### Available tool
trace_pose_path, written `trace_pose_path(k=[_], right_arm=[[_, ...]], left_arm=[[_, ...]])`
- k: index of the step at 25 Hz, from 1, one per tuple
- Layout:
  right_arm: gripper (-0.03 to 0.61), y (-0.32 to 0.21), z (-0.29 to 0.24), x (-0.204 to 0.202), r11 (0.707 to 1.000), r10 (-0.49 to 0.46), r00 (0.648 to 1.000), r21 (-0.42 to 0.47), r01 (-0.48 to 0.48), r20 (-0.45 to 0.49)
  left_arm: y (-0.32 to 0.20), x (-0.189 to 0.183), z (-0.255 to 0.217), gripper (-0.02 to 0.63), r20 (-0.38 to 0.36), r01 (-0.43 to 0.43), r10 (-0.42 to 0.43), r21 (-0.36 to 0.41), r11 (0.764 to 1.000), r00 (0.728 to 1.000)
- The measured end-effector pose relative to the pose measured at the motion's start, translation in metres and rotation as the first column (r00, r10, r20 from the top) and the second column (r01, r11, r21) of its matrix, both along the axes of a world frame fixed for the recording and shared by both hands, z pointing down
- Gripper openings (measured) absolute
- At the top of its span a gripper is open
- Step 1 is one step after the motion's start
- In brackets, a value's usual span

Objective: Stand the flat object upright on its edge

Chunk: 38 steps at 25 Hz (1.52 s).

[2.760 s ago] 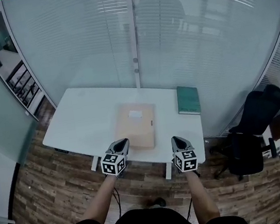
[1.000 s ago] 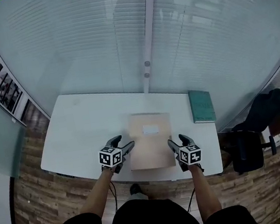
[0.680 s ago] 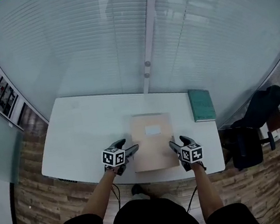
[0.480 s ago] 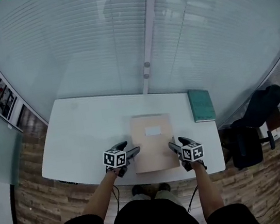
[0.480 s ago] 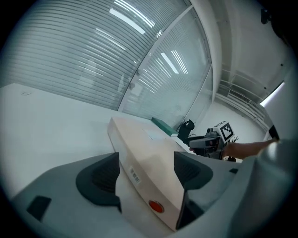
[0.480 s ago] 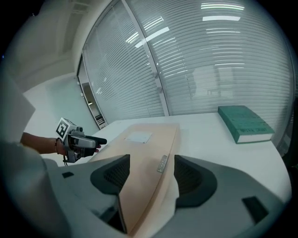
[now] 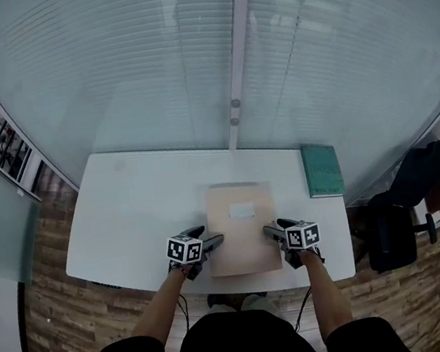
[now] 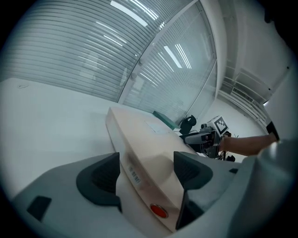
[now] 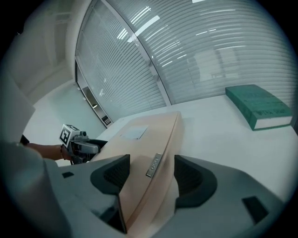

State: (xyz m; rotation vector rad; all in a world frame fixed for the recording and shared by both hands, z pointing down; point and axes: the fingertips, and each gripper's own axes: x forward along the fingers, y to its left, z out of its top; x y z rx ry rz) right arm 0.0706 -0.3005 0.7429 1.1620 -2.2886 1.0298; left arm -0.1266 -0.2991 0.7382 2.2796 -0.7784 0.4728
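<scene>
Flat box [image 7: 241, 227] on bench [image 7: 125, 201], its long edges between open jaws
Nothing clamped: left gripper [image 7: 212, 240] just opened fuller, right gripper [image 7: 272, 230] agape; box looks stiff, light, so pinch both edges, tip up

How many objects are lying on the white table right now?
2: a tan flat box at the near edge, and a green book at the far right corner.

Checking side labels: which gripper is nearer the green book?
Right. The right gripper straddles the right edge of the tan box, the green book farther back on its right. The left gripper, jaws just opened, straddles the box's left edge, across the box from the book.
</scene>
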Motion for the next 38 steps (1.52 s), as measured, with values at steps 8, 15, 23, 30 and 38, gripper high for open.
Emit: trace_pose_path(k=[8, 15, 23, 30, 38], right_arm=[[0.291, -0.007, 0.016, -0.003, 0.996, -0.065, 0.992, -0.047, 0.07, 0.106], [0.291, -0.006, 0.02, -0.003, 0.996, -0.079, 0.989, -0.039, 0.084, 0.124], [0.291, -0.009, 0.023, -0.002, 0.995, -0.087, 0.986, -0.031, 0.093, 0.143], [0.29, -0.013, 0.022, -0.003, 0.994, -0.107, 0.989, -0.021, 0.11, 0.104], [0.29, -0.022, 0.003, 0.001, 0.993, -0.116, 0.991, 0.036, 0.114, 0.066]], left_arm=[[-0.006, 0.008, 0.015, 0.348, -0.01, 0.017, -0.017, -0.056, 0.998, 1.0], [-0.007, 0.007, 0.019, 0.348, -0.015, 0.058, -0.059, -0.06, 0.996, 0.998], [-0.01, 0.008, 0.022, 0.348, -0.011, 0.081, -0.082, -0.045, 0.996, 0.997], [-0.009, 0.008, 0.02, 0.347, 0.004, 0.093, -0.093, -0.031, 0.995, 0.996], [-0.015, 0.014, 0.005, 0.345, 0.03, 0.066, -0.066, 0.011, 0.998, 0.997]])
